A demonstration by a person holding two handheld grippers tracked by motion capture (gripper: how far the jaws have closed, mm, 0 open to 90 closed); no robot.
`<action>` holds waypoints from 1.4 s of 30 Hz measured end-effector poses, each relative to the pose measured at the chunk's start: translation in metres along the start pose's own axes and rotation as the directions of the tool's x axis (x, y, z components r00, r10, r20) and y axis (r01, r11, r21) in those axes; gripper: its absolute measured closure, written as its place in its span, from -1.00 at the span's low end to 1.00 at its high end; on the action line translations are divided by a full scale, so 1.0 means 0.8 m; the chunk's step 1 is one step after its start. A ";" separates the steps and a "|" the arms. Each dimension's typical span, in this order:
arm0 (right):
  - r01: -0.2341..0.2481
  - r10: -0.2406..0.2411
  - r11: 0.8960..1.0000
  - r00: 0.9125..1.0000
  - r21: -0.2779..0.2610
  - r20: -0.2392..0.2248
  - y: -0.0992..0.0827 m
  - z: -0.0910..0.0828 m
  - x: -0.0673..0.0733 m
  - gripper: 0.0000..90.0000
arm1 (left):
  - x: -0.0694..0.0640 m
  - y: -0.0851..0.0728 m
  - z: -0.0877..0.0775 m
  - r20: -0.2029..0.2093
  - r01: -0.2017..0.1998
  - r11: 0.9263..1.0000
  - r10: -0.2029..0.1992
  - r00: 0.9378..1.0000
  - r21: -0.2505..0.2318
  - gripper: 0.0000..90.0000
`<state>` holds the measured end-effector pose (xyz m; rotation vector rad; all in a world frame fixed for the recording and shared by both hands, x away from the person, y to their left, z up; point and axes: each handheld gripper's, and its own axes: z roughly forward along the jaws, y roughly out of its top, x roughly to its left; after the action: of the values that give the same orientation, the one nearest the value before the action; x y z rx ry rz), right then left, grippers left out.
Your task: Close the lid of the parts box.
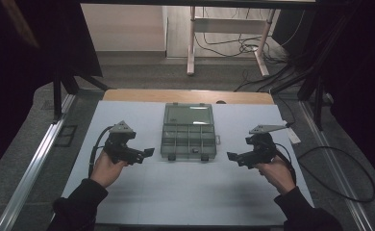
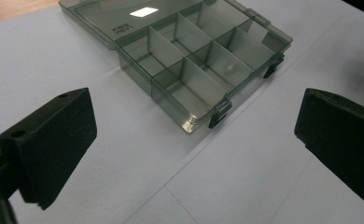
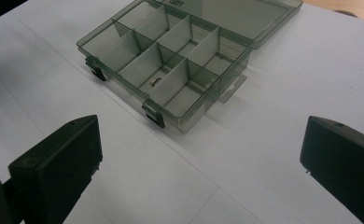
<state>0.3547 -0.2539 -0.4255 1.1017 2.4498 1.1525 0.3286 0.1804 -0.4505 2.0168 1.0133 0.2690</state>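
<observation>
- The smoky translucent plastic compartment box (image 1: 189, 137), lid open, sits mid-bench on the pale white bench (image 1: 176, 192).
- The left hand-held gripper (image 1: 147, 153) and the right hand-held gripper (image 1: 231, 156) flank it, jaws spread, empty.
- Grey carpeted floor (image 1: 41, 115) surrounds the bench.

1. Right gripper (image 3: 201, 158) low in frame, jaws spread wide, nothing between them.
2. Clear grey compartment box (image 3: 171, 65) ahead on white table (image 3: 311, 70), lid (image 3: 236, 14) flat open behind.
3. Small object (image 3: 155, 82) in one compartment, too small to identify.
4. Two dark latches (image 3: 154, 116) along near edge.
</observation>
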 end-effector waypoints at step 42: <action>0.001 -0.001 1.000 1.000 0.014 -0.017 0.044 0.065 -0.011 -1.00 | 0.028 0.019 0.051 0.022 -0.005 0.999 0.004 1.000 0.039 -1.00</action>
<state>0.4047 -0.2156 -0.4354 1.0991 2.4740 1.1507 0.3730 0.1678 -0.4681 2.0529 1.0070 0.2307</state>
